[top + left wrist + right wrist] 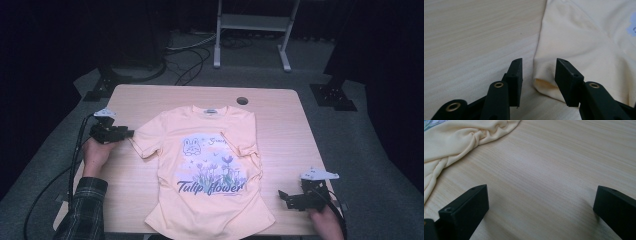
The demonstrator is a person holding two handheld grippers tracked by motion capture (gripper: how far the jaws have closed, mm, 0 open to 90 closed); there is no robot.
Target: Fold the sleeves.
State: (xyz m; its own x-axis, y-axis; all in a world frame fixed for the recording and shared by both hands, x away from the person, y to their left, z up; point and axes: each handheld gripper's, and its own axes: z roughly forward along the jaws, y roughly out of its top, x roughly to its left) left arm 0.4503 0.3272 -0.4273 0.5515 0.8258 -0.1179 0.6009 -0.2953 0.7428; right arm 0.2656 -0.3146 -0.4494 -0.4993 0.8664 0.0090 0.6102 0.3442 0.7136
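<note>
While the peach T-shirt [205, 165] lies face up and mostly flat in the middle of the table [280, 125], the work in hand looks like the first grasp of a fold, taken at the sleeve [145, 140] on the person's left. The left gripper [131, 133] sits at that sleeve's outer edge, and in the left gripper view its jaws stand narrow, with the sleeve hem [544, 83] between them; the pads do not yet seem to press the cloth, so I judge the grip not made. The right gripper [284, 196] rests on bare wood near the shirt's lower right side, apart from the bunched side seam [474, 137], its jaws wide with nothing between them. The next move calls for the left jaws to pinch both layers of the hem cleanly, low enough to catch the fabric, then lift the sleeve toward the printed chest [210, 170].
</note>
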